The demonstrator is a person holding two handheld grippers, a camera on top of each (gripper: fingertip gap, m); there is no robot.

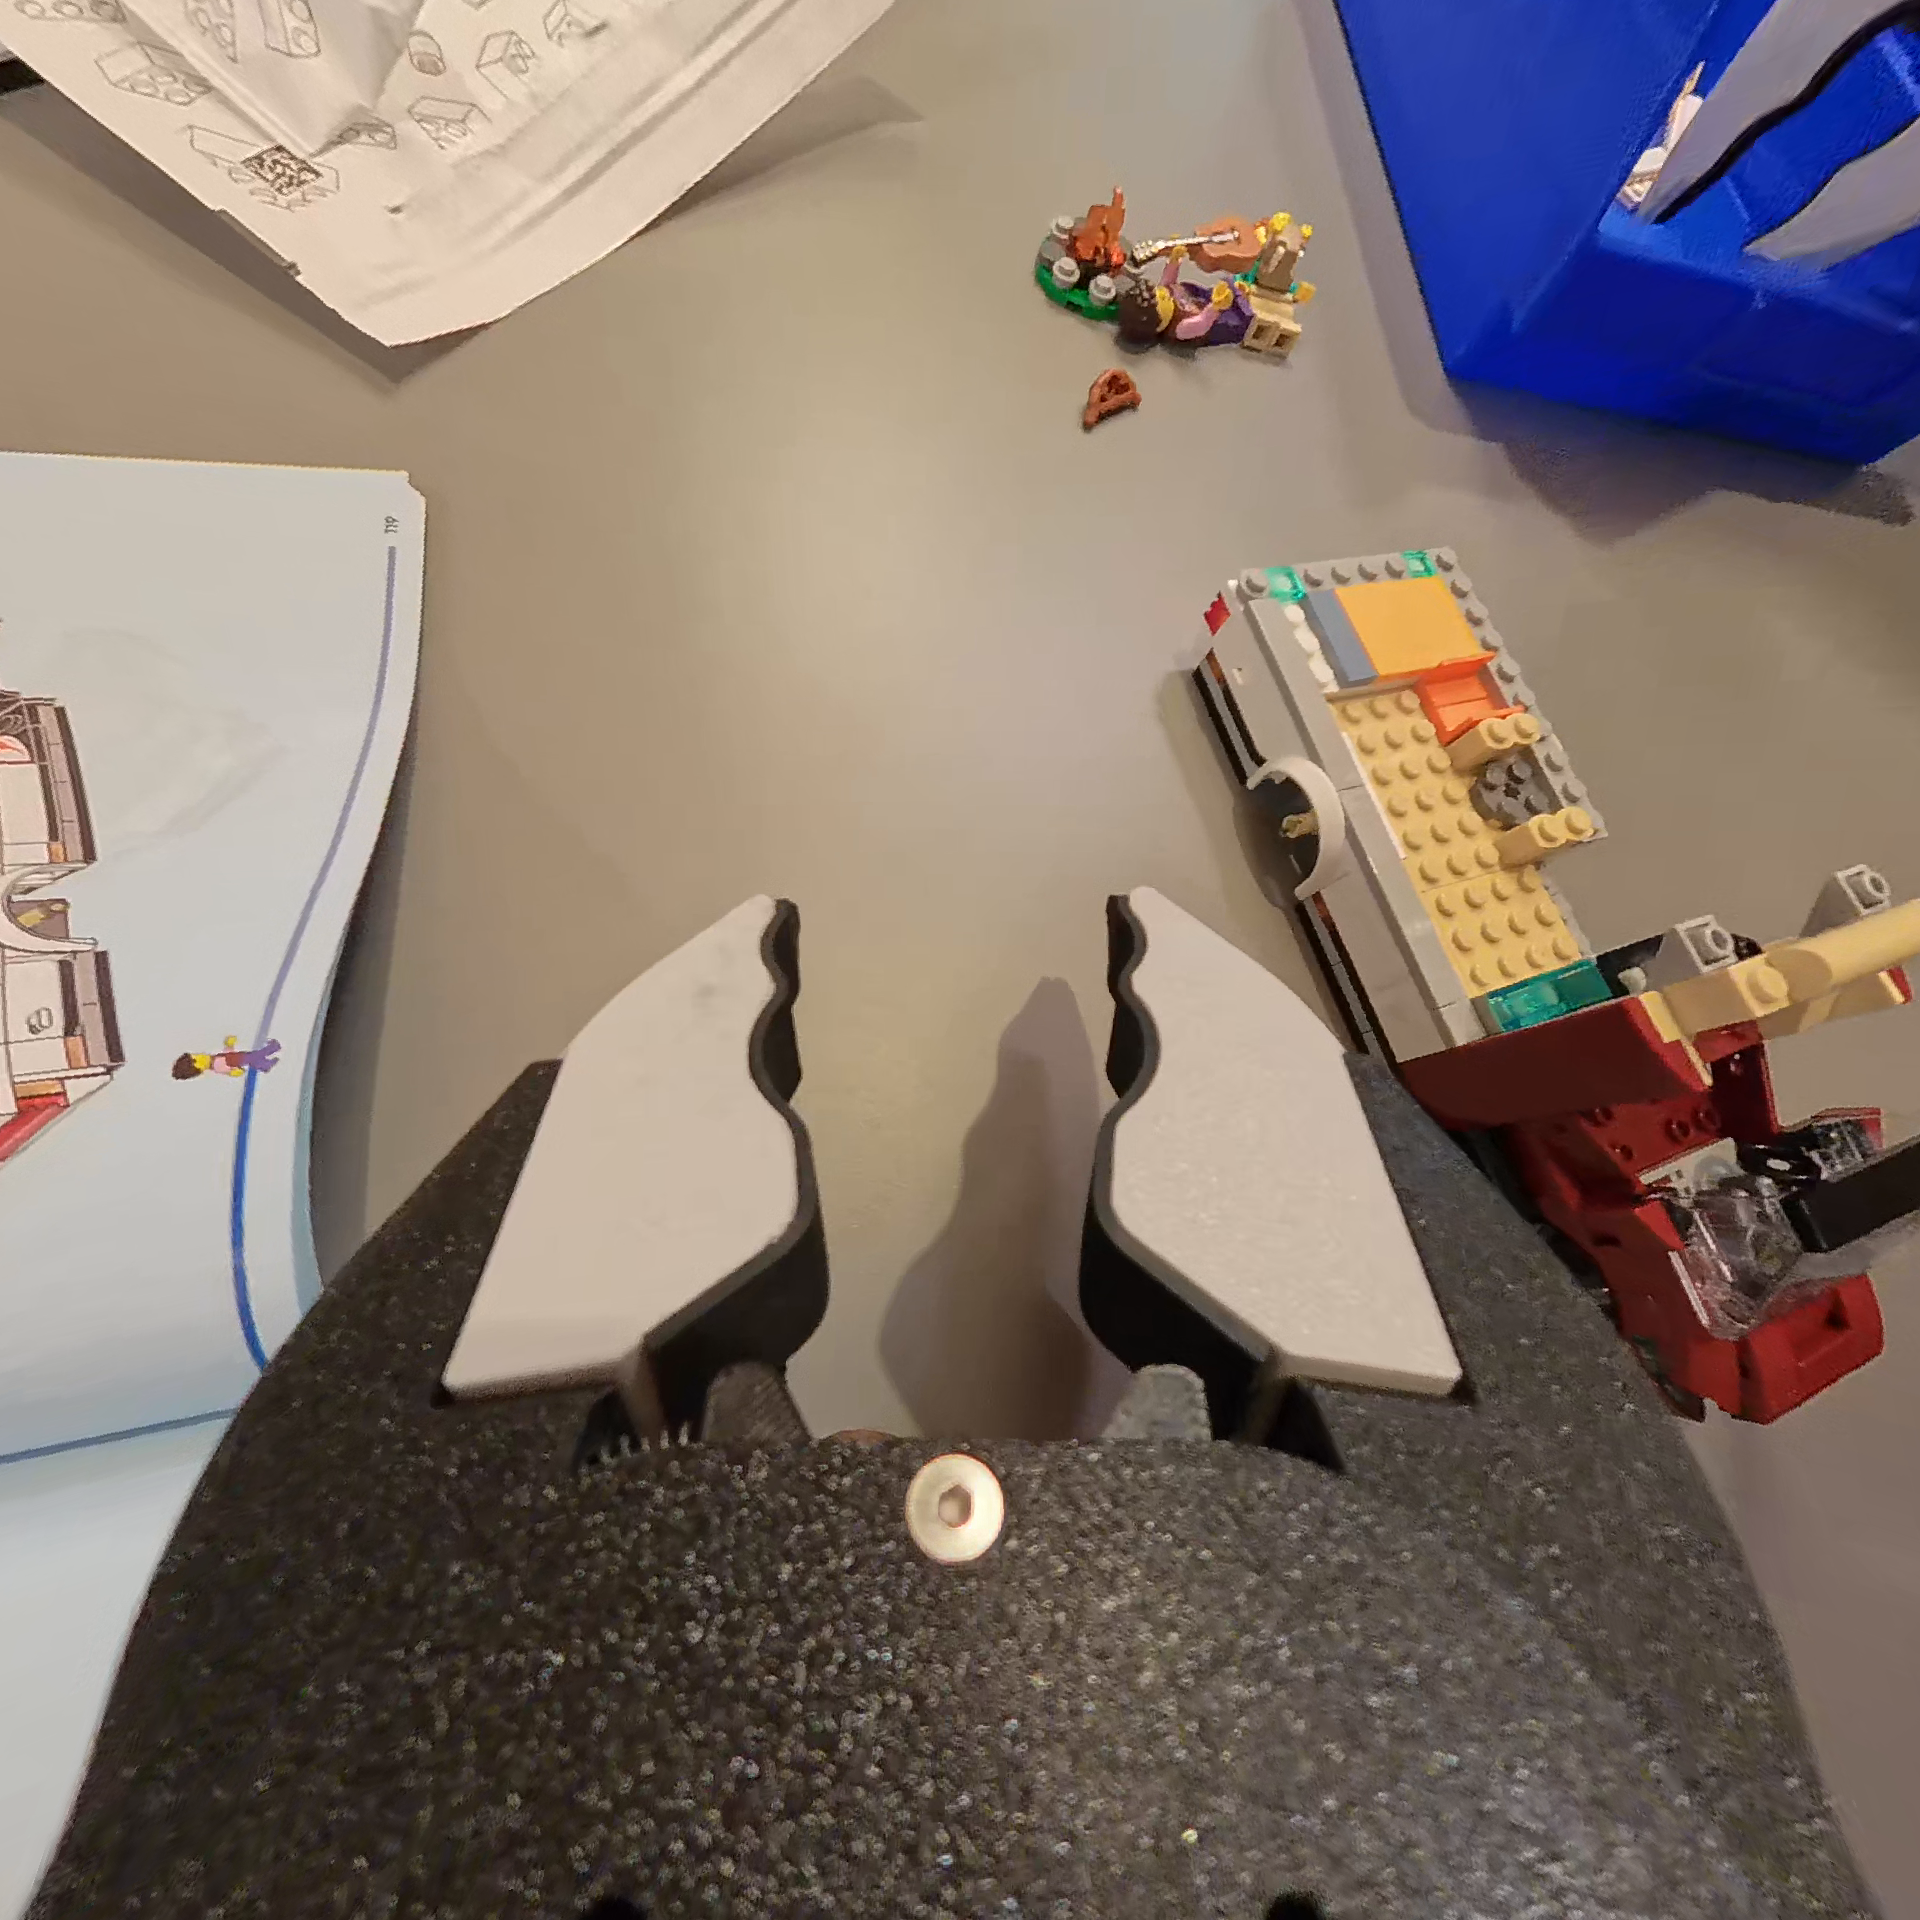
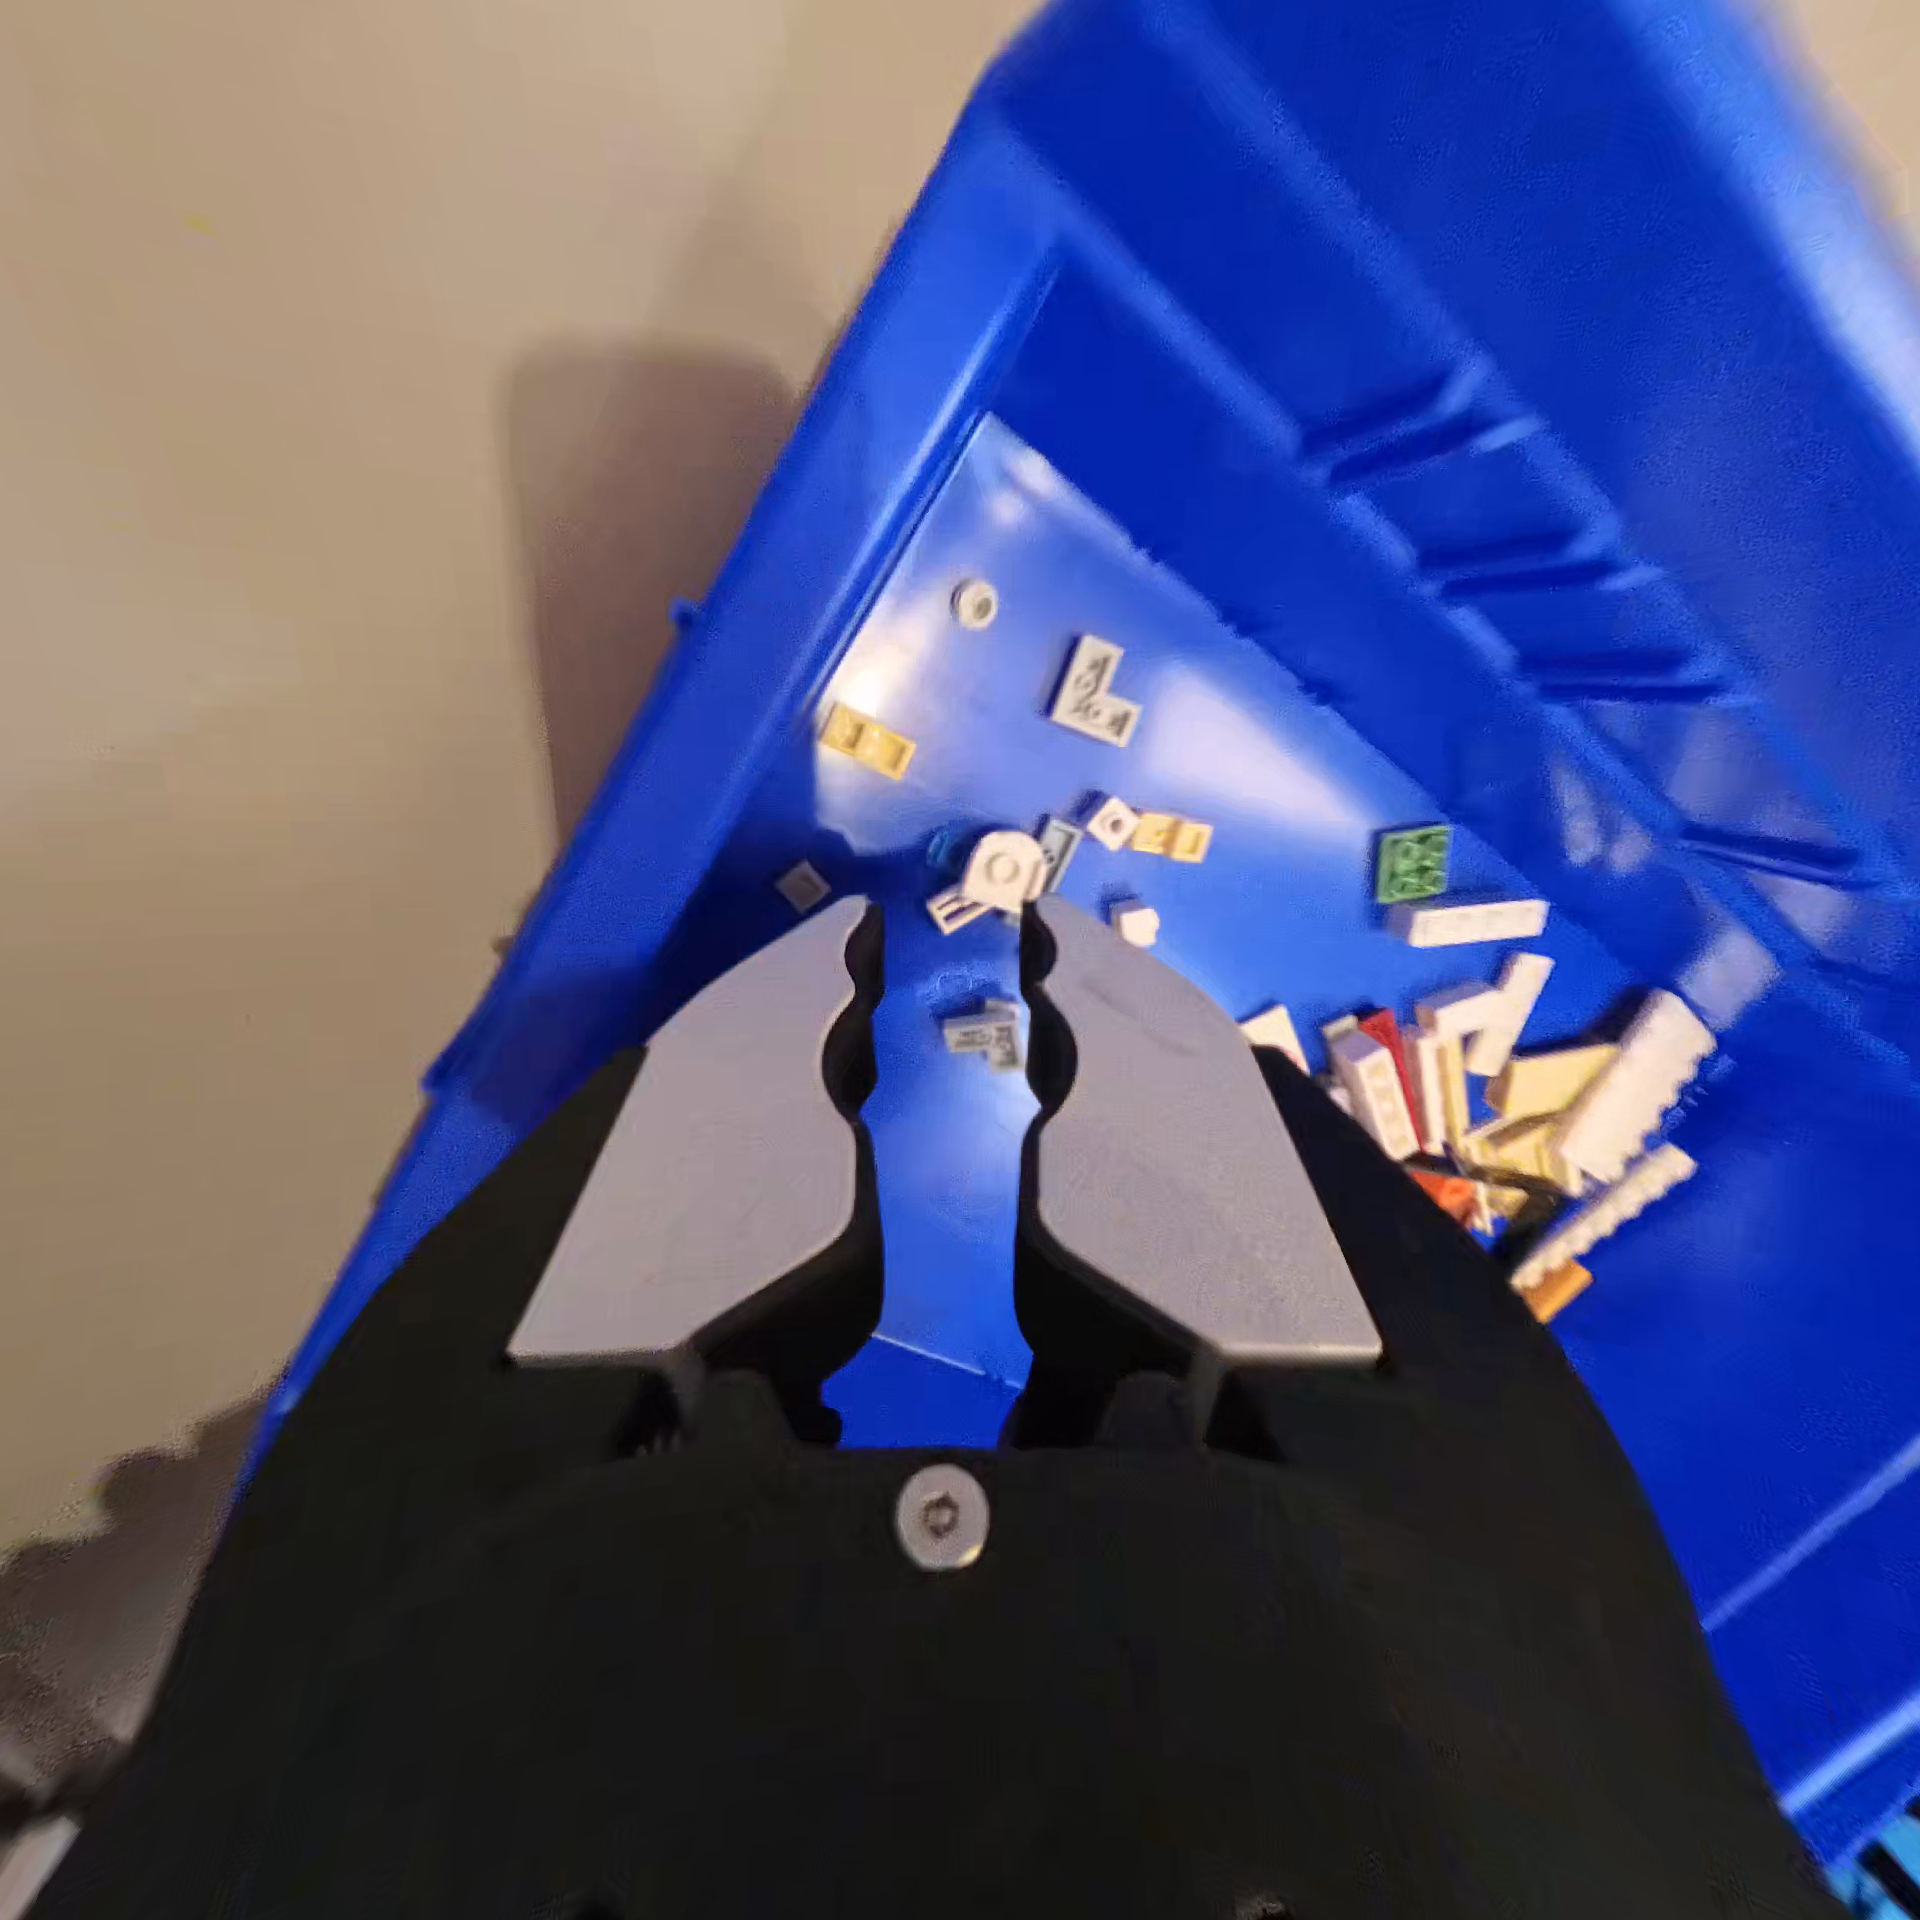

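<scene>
Many loose bricks [image 2: 1455, 1101] crowd the blurred blue bin [image 2: 1299, 312].

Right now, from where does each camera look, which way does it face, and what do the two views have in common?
Left wrist view: sits on the left hand-held gripper, looking down along its wide-open, empty fingers at the grey table, with an open booklet to the left and a brick model to the right.
Right wrist view: sits on the right hand-held gripper, looking down into the blue bin at loose bricks; its fingers stand slightly apart, holding nothing.
Shared: the blue bin and the table; the left view also shows the right gripper's fingers inside the bin.
</scene>
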